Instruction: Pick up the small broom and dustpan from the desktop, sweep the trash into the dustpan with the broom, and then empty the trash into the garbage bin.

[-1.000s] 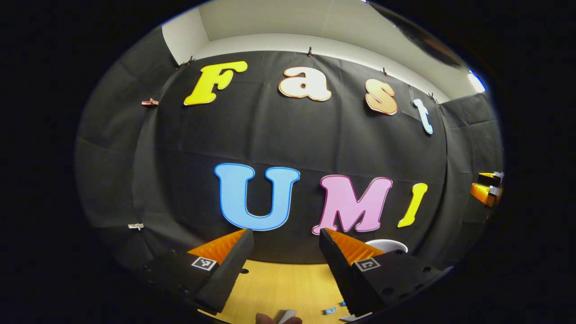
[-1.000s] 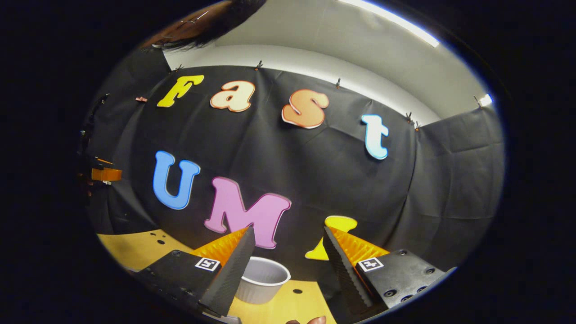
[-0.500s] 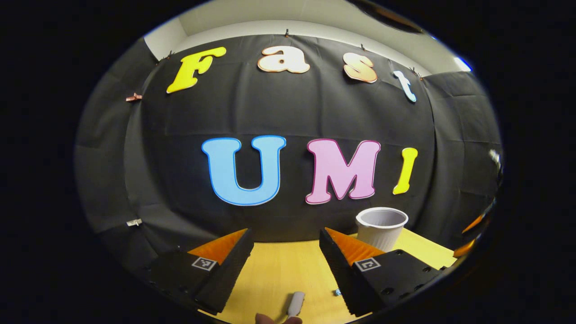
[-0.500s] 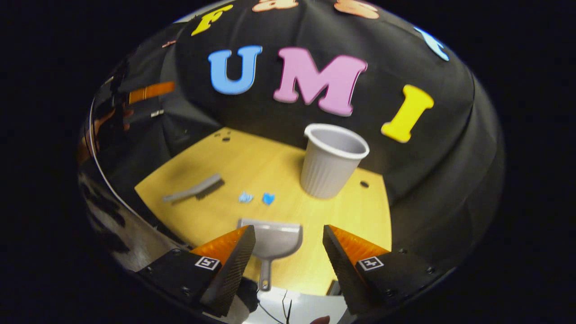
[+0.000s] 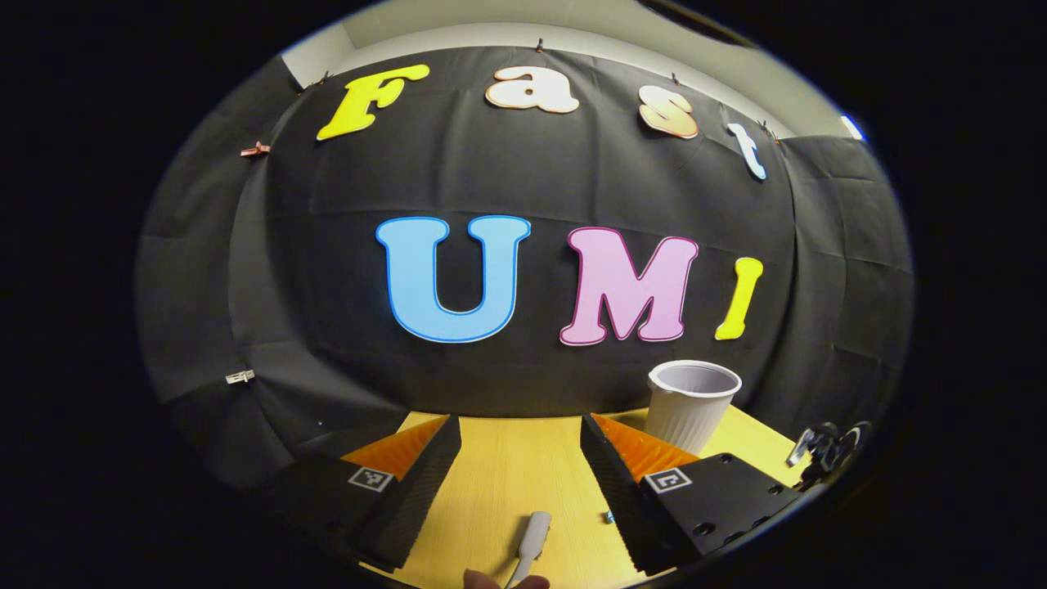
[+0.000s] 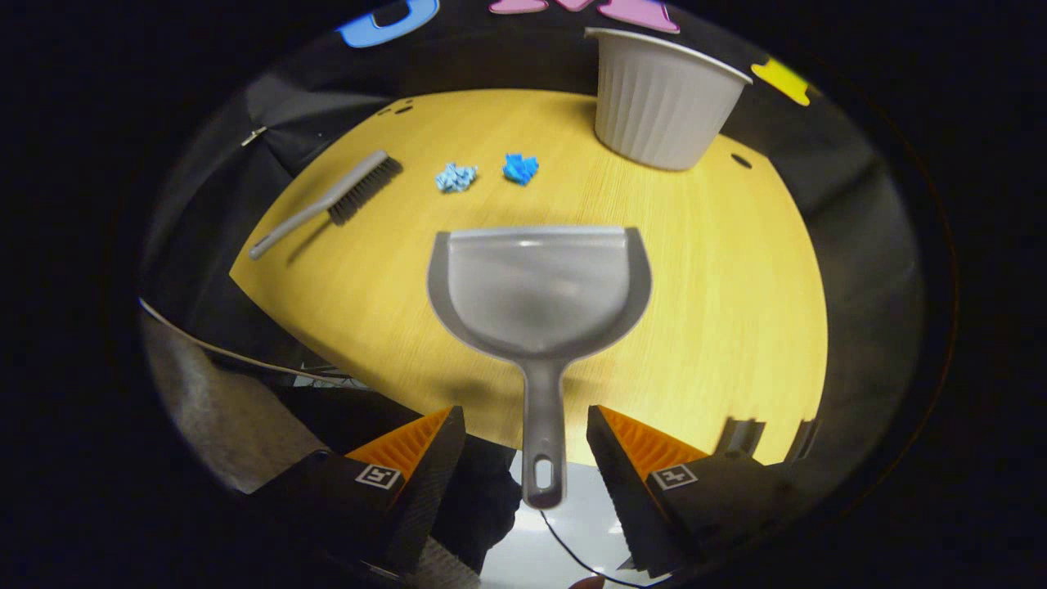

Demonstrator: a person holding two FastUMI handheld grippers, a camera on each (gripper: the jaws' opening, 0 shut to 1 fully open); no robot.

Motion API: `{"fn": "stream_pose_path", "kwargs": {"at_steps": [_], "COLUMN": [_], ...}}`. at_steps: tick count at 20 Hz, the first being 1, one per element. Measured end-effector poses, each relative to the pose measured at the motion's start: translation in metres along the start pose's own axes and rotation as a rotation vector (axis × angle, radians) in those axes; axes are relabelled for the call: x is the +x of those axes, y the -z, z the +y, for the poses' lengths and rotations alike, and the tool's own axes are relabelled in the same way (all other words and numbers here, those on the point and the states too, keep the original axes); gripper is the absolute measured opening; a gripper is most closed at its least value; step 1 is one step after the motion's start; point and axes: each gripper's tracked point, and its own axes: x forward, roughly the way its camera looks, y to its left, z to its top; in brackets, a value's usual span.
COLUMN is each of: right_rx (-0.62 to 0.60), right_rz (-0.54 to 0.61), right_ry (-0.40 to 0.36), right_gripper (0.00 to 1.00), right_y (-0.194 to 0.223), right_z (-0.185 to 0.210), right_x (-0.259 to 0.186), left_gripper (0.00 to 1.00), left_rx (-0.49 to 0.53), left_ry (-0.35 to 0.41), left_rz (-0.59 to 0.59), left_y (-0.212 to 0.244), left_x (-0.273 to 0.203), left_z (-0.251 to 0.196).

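I see the grey plastic dustpan (image 6: 540, 286) lying flat on the yellow wooden desktop (image 6: 736, 311), mouth twd the far side, handle sticking out over the near edge. Grey small broom w/ dark bristles (image 6: 327, 200) lies far-left, angled. Two crumpled blue paper scraps (image 6: 487, 172) sit side by side, just right of its bristles. White ribbed bin (image 6: 662, 106) stands upright, far-right.

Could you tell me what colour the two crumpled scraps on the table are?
Both scraps are blue, one lighter; clearest in the right gripper view.
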Motion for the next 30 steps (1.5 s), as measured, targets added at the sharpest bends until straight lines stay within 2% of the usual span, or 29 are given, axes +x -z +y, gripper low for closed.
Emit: {"fn": "stream_pose_path", "kwargs": {"at_steps": [6, 9, 13, 21, 22, 23, 25, 30], "right_rx": [0.000, -0.018, -0.016, -0.017, -0.015, -0.009, -0.030, -0.033], "right_rz": [0.100, 0.178, 0.277, 0.225, 0.216, 0.181, 0.172, 0.209], "right_ry": [0.060, 0.052, 0.040, 0.042, 0.041, 0.043, 0.038, 0.032], "right_gripper": [0.94, 0.93, 0.89, 0.90, 0.88, 0.52, 0.38, 0.35], "right_y": [-0.014, -0.008, -0.003, -0.004, -0.005, -0.008, -0.007, -0.002], "right_z": [-0.017, -0.015, -0.011, -0.012, -0.013, -0.013, -0.012, -0.012], "right_x": [0.051, 0.069, 0.073, 0.070, 0.072, 0.073, 0.075, 0.073], "left_gripper": [0.95, 0.95, 0.95, 0.95, 0.95, 0.95, 0.95, 0.96], "left_rx": [-0.004, 0.004, 0.003, 0.007, 0.007, 0.007, 0.002, 0.026], "left_ry": [-0.014, -0.014, -0.012, -0.021, -0.022, -0.013, 0.014, 0.100], "left_rz": [0.007, 0.010, 0.015, 0.021, 0.031, 0.049, 0.125, 0.479], "left_y": [0.006, 0.007, 0.007, 0.011, 0.015, 0.020, 0.042, 0.143], "left_x": [0.004, 0.009, 0.018, 0.028, 0.030, 0.030, 0.032, 0.039], "left_z": [0.013, 0.015, 0.013, 0.008, 0.008, 0.006, 0.003, -0.004]}}
